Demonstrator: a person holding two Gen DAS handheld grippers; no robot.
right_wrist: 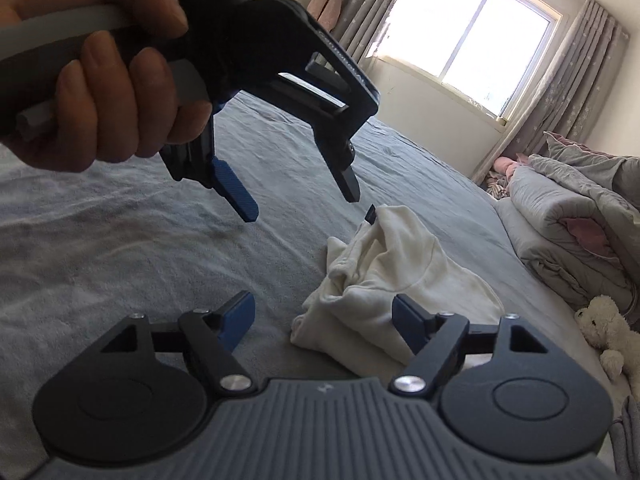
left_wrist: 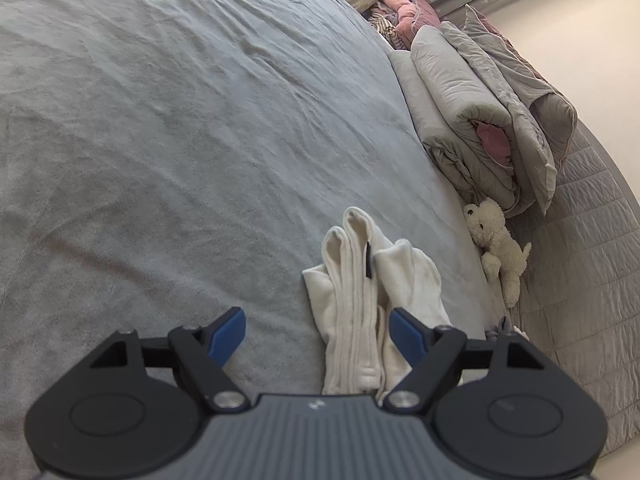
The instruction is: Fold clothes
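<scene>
A cream-white garment [left_wrist: 356,300] lies bunched in long folds on the grey bed sheet [left_wrist: 180,140], with a small black tag [left_wrist: 368,260] on top. My left gripper [left_wrist: 316,332] stands open just above its near end, and nothing is pinched between the blue pads. In the right wrist view, a hand [right_wrist: 100,72] holds the left gripper [right_wrist: 300,200] above the garment [right_wrist: 400,280], its fingertips apart from the cloth. My right gripper [right_wrist: 324,324] is open at the garment's near edge; the cloth lies by its right finger [right_wrist: 408,326] but is not gripped.
A rolled grey duvet [left_wrist: 480,120] and pillows sit along the bed's right side, with a white plush toy [left_wrist: 496,248] beside them. A window [right_wrist: 480,36] with grey curtains is at the far wall. Pink and striped cloth [left_wrist: 400,20] lies past the bed's far corner.
</scene>
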